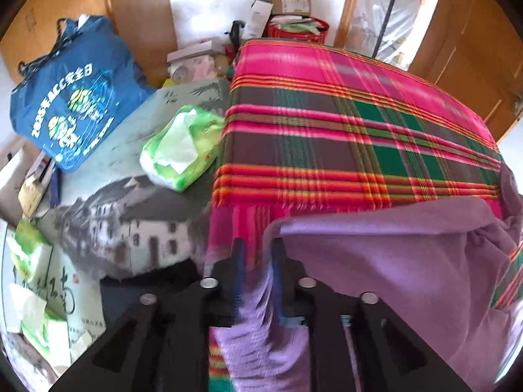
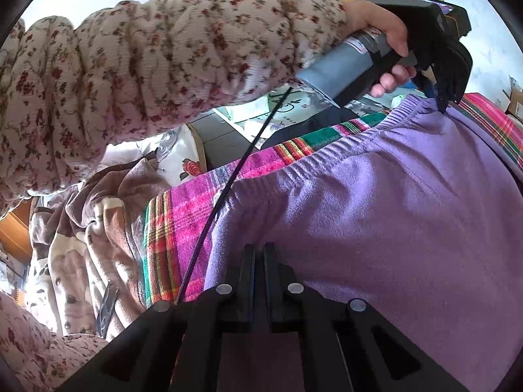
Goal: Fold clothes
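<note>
A purple fleece garment [image 1: 392, 261] with an elastic waistband lies on a pink, green and red plaid blanket [image 1: 327, 124]. In the left wrist view my left gripper [image 1: 258, 248] is at the garment's left corner, with purple cloth bunched between its fingers and pinched there. The right wrist view shows the same garment [image 2: 392, 212] spread wide, with the left gripper [image 2: 439, 98] at its far waistband corner, held by a hand. My right gripper [image 2: 259, 251] is shut at the garment's near edge; no cloth shows between its fingers.
Left of the blanket lie a green tissue pack [image 1: 183, 150], a blue printed bag [image 1: 68, 104] and more tissue packs. Cardboard boxes [image 1: 287, 0] stand at the back. A floral sleeve [image 2: 163, 58], a black cable [image 2: 222, 189] and a brown-and-cream fleece [image 2: 91, 245] are at the left.
</note>
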The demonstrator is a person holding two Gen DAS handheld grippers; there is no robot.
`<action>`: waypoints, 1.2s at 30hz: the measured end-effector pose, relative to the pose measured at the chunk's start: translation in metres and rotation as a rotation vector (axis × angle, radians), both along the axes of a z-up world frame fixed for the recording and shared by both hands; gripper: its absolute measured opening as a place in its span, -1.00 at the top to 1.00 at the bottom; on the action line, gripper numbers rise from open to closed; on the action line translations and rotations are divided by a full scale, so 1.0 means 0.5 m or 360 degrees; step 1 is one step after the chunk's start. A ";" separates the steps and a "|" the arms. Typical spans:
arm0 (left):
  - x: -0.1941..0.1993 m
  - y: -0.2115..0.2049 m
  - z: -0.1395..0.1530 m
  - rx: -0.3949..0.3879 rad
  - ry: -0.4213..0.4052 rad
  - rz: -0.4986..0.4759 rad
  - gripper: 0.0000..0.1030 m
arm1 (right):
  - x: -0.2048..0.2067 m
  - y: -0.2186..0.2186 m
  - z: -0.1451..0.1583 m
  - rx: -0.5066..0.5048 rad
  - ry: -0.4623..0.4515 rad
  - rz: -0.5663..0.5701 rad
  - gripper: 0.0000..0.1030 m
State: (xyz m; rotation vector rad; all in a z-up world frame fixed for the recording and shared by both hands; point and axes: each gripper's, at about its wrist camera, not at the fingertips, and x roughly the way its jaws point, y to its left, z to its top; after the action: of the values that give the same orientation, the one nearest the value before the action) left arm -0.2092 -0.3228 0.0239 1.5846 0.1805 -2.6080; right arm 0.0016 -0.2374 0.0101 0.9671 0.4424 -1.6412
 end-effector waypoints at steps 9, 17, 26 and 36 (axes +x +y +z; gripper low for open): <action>0.215 -0.081 0.068 0.0193 0.0132 0.0243 0.46 | -0.018 0.032 0.033 -0.0089 0.0002 -0.0160 0.48; 0.425 -0.124 0.013 0.0575 0.0142 0.0520 0.43 | 0.032 -0.003 0.058 -0.0144 0.0133 -0.0097 0.20; 0.523 -0.125 -0.038 0.0833 0.0154 0.0657 0.36 | 0.076 -0.071 0.006 0.0083 0.0325 -0.0094 0.40; 0.489 -0.112 -0.049 0.1026 0.0180 0.0623 0.32 | 0.037 0.025 0.092 -0.0199 0.0247 -0.0402 0.92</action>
State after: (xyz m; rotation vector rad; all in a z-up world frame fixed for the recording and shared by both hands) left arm 0.0352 -0.3786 -0.0005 1.3387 1.3026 -2.4364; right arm 0.0200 -0.2249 0.0559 0.8307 0.3263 -1.9572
